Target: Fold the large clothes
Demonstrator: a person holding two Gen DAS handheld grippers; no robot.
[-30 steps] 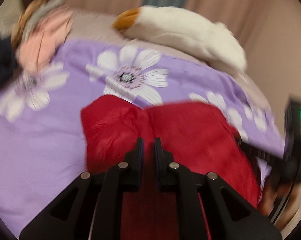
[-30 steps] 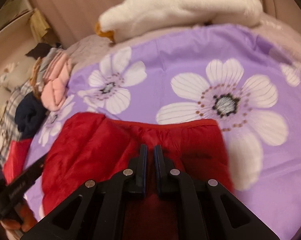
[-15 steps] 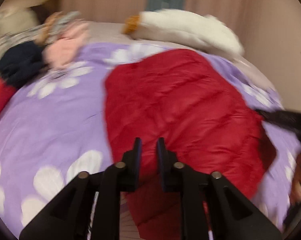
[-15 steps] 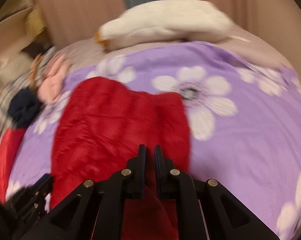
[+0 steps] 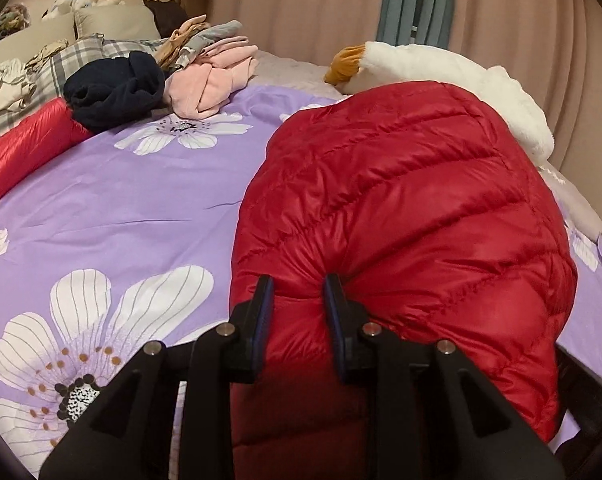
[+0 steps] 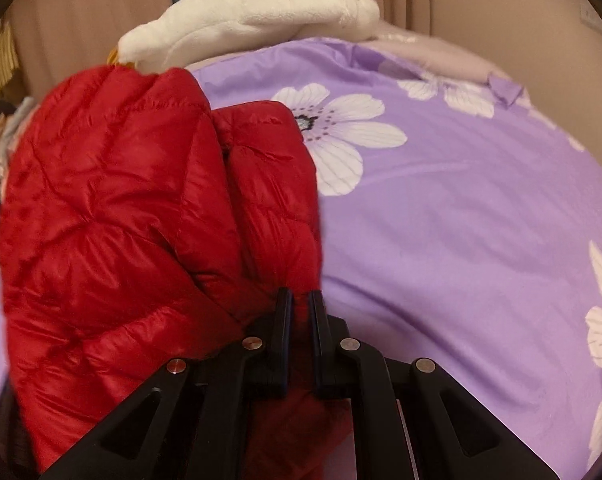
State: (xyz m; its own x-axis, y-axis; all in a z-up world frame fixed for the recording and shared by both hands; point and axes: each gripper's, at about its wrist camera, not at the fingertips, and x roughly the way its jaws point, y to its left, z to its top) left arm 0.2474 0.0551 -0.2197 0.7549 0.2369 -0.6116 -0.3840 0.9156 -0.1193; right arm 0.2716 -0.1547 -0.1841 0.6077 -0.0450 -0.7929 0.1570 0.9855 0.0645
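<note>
Peeking only leftward: clothes pile [image 5: 205,76] beyond red jacket [image 5: 401,216].

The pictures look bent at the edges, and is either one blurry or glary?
Left wrist view: sharp, with dark rounded corners, the bed sheet bulging like a dome, and soft shine on the red jacket. Right wrist view: the same bulge, sharp at the right gripper, but the jacket's left edge smears; the plush toy looks slightly washed out.
</note>
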